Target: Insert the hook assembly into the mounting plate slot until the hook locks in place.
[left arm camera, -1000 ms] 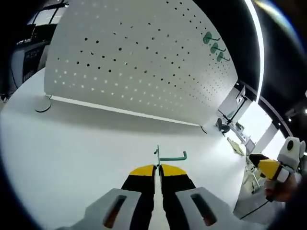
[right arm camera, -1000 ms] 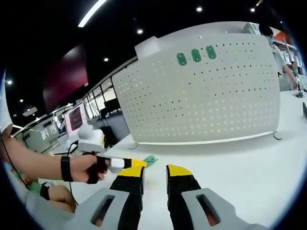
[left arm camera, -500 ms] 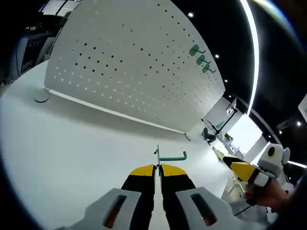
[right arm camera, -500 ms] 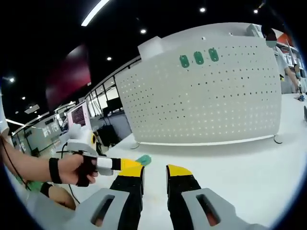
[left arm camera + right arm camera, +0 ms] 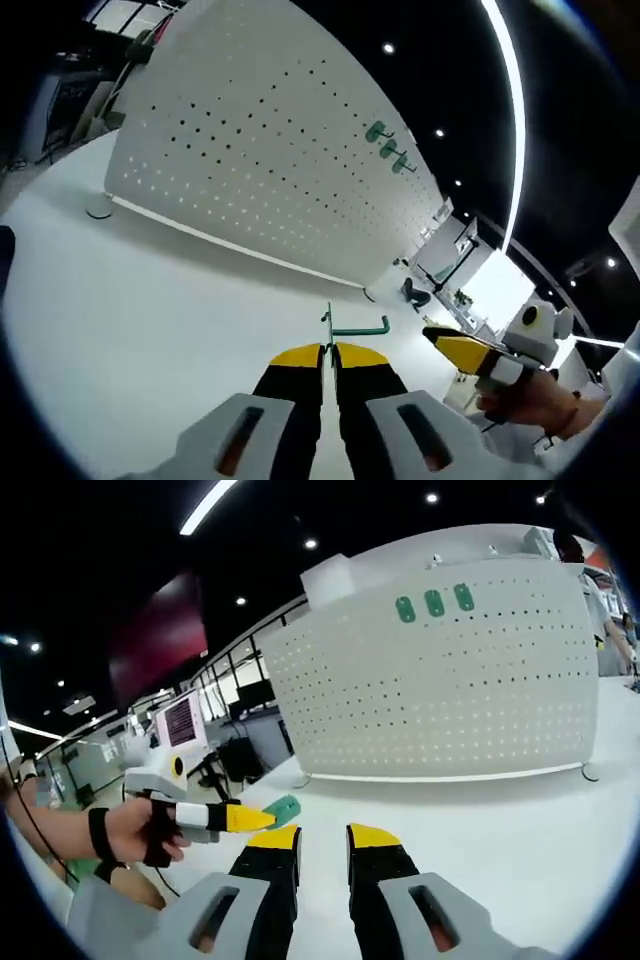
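My left gripper (image 5: 329,350) is shut on a green hook assembly (image 5: 356,327), whose thin bar sticks out to the right above the yellow tips. The white perforated mounting plate (image 5: 260,150) stands upright on the table beyond it, some way off, with three green hooks (image 5: 386,146) near its top. In the right gripper view the left gripper (image 5: 226,818) comes in from the left in a person's hand, the green hook assembly (image 5: 283,808) at its tip. My right gripper (image 5: 323,838) is open and holds nothing. The mounting plate (image 5: 440,690) carries the three green hooks (image 5: 434,603).
The white table (image 5: 150,300) stretches between the grippers and the plate. The right gripper (image 5: 468,352) shows at the right of the left gripper view, in a hand (image 5: 540,405). A monitor (image 5: 183,720) and desks stand behind at the left.
Both views have swung, so the plate sits differently in each. The two grippers have come closer together. The left gripper stays shut on the hook and the right stays open.
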